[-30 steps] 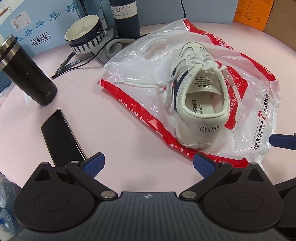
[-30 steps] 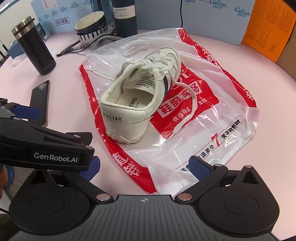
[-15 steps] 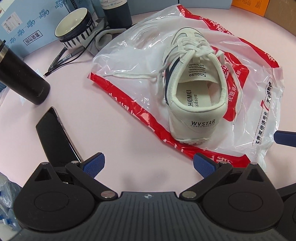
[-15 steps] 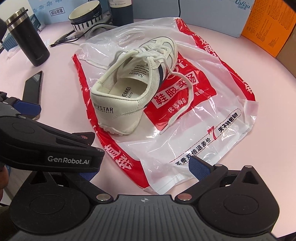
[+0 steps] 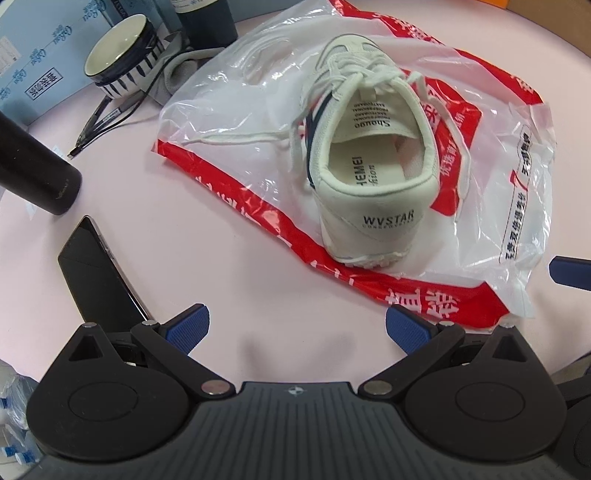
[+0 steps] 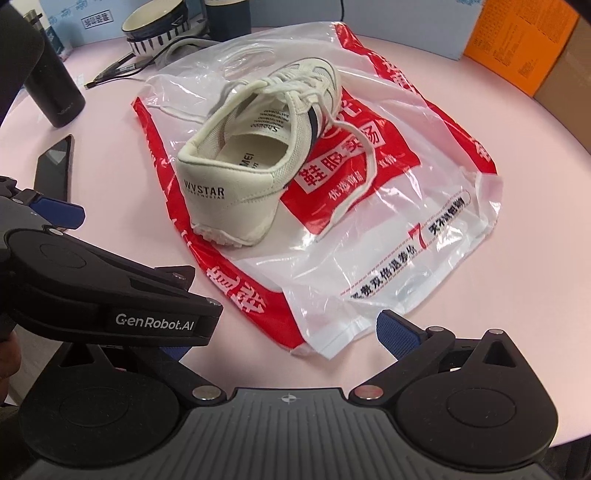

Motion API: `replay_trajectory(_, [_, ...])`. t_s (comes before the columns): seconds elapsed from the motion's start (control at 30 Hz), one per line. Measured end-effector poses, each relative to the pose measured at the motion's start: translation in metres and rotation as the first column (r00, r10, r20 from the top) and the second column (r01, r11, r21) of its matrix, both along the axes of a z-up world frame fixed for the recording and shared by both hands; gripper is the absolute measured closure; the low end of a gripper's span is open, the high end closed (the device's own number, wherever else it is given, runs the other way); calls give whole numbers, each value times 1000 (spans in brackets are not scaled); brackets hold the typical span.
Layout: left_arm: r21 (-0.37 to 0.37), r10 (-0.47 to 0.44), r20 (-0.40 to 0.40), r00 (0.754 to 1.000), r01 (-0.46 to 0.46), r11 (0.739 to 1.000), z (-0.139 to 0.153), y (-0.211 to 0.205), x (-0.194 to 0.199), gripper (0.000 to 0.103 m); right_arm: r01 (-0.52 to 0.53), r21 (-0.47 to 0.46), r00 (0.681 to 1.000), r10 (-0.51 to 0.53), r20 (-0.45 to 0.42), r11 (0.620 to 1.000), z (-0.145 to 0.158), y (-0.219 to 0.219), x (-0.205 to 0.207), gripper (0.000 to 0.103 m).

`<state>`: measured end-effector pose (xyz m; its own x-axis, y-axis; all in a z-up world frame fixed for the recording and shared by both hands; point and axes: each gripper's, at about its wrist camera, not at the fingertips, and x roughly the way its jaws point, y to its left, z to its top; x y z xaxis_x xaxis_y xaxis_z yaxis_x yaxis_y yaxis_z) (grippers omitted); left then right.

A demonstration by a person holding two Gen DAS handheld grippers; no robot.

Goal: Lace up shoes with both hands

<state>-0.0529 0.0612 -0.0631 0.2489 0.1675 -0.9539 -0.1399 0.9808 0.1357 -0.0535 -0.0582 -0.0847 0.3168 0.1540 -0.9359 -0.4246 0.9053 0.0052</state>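
Observation:
A cream sneaker point(image 5: 373, 155) point(image 6: 255, 166) with navy stripes stands heel toward me on a red and clear plastic bag point(image 5: 491, 206) point(image 6: 388, 229). Its white laces are loose: one end point(image 5: 236, 138) trails left over the bag, the other point(image 5: 461, 147) point(image 6: 354, 188) runs down the right side. My left gripper point(image 5: 297, 326) is open, short of the heel, nothing between its blue pads. My right gripper point(image 6: 284, 339) is open too, near the bag's front corner; the left gripper's body point(image 6: 92, 291) covers its left finger.
On the pink table point(image 5: 184, 229) lie a black phone point(image 5: 99, 273) point(image 6: 55, 166), a dark tumbler point(image 5: 33, 177) point(image 6: 48, 85), a striped bowl point(image 5: 122, 55) point(image 6: 159, 27), pens with a cable point(image 5: 107, 118), a dark bottle and blue boxes behind. An orange box point(image 6: 517, 48) stands far right.
Both grippers have moved forward toward the shoe, which now looms larger and lower in each view. Both stay open and empty. The shoe and laces have not moved.

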Motion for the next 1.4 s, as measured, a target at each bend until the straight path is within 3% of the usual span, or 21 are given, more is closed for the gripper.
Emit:
replay_trajectory(0.47, [-35,-143,-26,989,142,989,-8,-2,-5,0,166,-3,986,-166,10,986,-6,5,-24,0])
replay_trajectory(0.73, [-66,-179,-10,984,178,982,-5,-1,4,0,229,-11,973,-229,43,973,-1,2,-23,0])
replay_trajectory(1.4, [-108,-105,-33,994,101,989,-4,-7,21,0,151,-34,987,-149,54,988,3,-4,-6,0])
